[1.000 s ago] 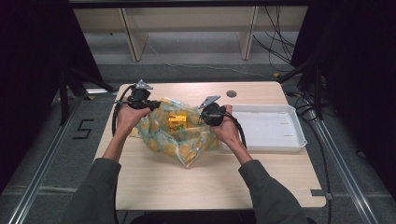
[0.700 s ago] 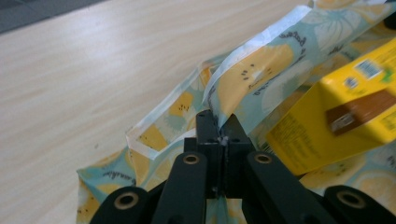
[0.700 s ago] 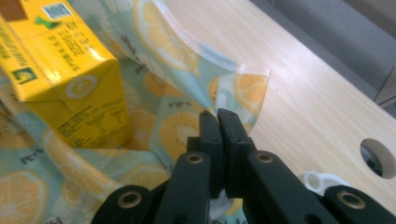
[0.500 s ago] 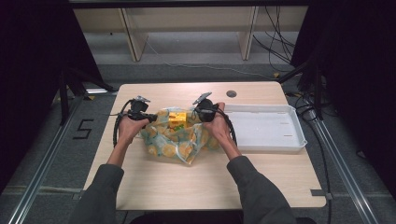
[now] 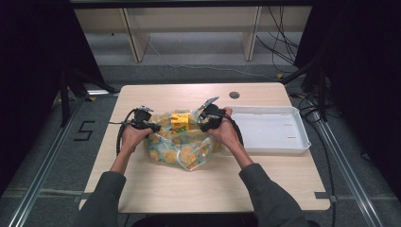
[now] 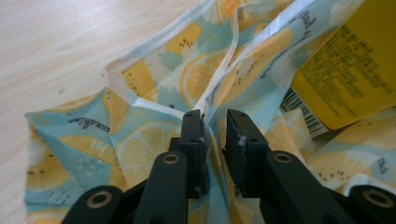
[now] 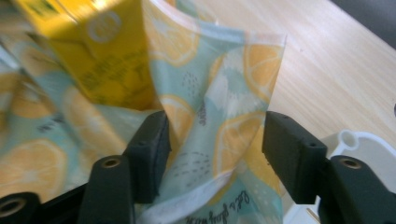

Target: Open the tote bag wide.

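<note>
A person's forearms reach in from the near edge of the bench (image 5: 156,189), each hand working a set of tongs on a lemon-print plastic bag (image 5: 182,146) that lies crumpled at the bench's middle, its long axis running left to right between the two hands. The left tongs (image 5: 153,127) sit at the bag's left end; in the left gripper view (image 6: 215,140) their jaws are drawn nearly together, clamped on a gathered pleat of the film. The right tongs (image 5: 202,124) sit at the bag's right end; in the right gripper view (image 7: 212,154) their jaws stand well apart with the bag's edge (image 7: 224,140) hanging loose between them, not gripped. A yellow carton (image 5: 180,121) stands in the bag's far, open part, between the two tongs and a little nearer the right ones; it shows just beyond the left jaws (image 6: 350,70) and up against the film ahead of the right jaws (image 7: 93,51). Farther right, apart from the bag, lies a white tray (image 5: 302,142). Judged from this, the right tongs need only shut on the film already between them to match the left hold.
</note>
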Available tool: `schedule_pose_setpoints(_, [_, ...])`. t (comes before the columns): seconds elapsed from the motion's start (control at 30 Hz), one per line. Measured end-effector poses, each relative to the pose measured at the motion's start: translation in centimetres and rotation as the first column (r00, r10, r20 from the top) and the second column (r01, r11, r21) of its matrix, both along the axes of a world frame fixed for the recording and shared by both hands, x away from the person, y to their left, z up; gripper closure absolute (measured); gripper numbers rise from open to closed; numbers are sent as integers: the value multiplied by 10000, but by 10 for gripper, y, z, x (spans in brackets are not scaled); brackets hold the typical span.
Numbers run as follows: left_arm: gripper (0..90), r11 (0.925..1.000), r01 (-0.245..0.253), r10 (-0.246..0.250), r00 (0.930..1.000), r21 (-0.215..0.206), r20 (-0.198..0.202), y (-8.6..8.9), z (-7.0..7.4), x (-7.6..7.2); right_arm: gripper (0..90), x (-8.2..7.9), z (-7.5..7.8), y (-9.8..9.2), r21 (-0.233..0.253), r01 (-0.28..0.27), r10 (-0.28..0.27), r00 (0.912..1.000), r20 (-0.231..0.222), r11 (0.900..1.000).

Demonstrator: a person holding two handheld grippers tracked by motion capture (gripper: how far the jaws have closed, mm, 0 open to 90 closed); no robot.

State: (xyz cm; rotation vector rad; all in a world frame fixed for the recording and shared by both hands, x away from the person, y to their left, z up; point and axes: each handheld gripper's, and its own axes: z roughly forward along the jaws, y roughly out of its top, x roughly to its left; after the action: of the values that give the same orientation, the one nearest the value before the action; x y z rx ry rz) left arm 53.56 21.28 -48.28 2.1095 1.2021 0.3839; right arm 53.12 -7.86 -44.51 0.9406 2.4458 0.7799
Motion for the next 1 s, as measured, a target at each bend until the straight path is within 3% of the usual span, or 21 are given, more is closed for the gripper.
schedule_pose_setpoints(0.07, [706,9999,112,-113,9999,125,62,2,6,-1,401,-11,13,-9,679,-39,16,9995,331,9977])
schedule_pose_setpoints(0.1, [706,10000,-21,21,9999,-7,149,2,8,-2,401,-11,13,-9,679,-39,16,9995,331,9977])
schedule_pose_setpoints(0.13, [638,10000,-52,54,9996,-75,286,2,12,-4,467,-19,20,-14,1257,-183,106,9981,614,9919])
schedule_pose_setpoints(0.17, [613,10000,-52,54,9996,-75,286,2,12,-4,467,-19,20,-14,1257,-183,106,9981,614,9919])
schedule_pose_setpoints(0.23, [601,9999,6,-1,9993,-140,378,3,17,-7,534,-26,22,-16,998,-295,260,9990,360,9946])
schedule_pose_setpoints(0.27, [568,10000,75,-78,9988,65,474,5,21,-9,650,-28,15,-15,738,-459,442,9987,245,9962])
schedule_pose_setpoints(0.33, [561,9998,137,-147,9981,164,600,7,27,-13,698,-29,11,-15,634,-350,332,9990,285,9974])
schedule_pose_setpoints(0.37, [568,9996,223,-234,9977,188,635,8,29,-15,787,-28,7,-16,162,-588,584,9980,221,9981])
schedule_pose_setpoints(0.47, [701,9988,417,-433,9969,264,650,11,33,-21,890,-26,-7,-16,218,-140,139,9999,28,9997])
schedule_pose_setpoints(0.67, [856,9992,326,-337,9984,249,457,10,18,-21,900,-24,-27,-15,-582,-65,20,9970,-767,9983])
schedule_pose_setpoints(0.87, [868,9992,22,-25,10000,402,82,7,-6,-14,900,-31,-37,-9,-981,-20,-81,9947,-1028,9952])
schedule_pose_setpoints(1.0, [833,9996,-139,137,9999,248,99,6,-8,-14,878,-33,-43,-8,-1157,-170,46,9943,-1069,9931])
